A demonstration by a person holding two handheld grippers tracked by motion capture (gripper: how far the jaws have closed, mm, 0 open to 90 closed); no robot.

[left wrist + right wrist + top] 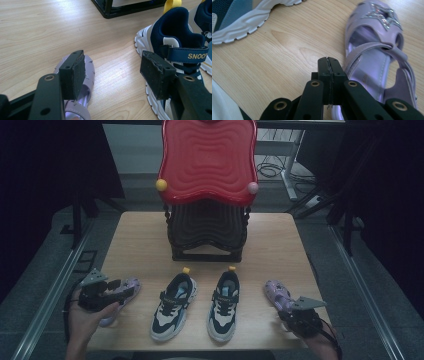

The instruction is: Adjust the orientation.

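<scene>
My left gripper [113, 75] hung wide open – one purple sandal [80, 100] lay under its left jaw, a navy sneaker [175, 47] by its right one. My right gripper [329, 75] was shut, empty – the other purple sandal [374, 57] lay just beside its right jaw on the table [140, 240].
</scene>
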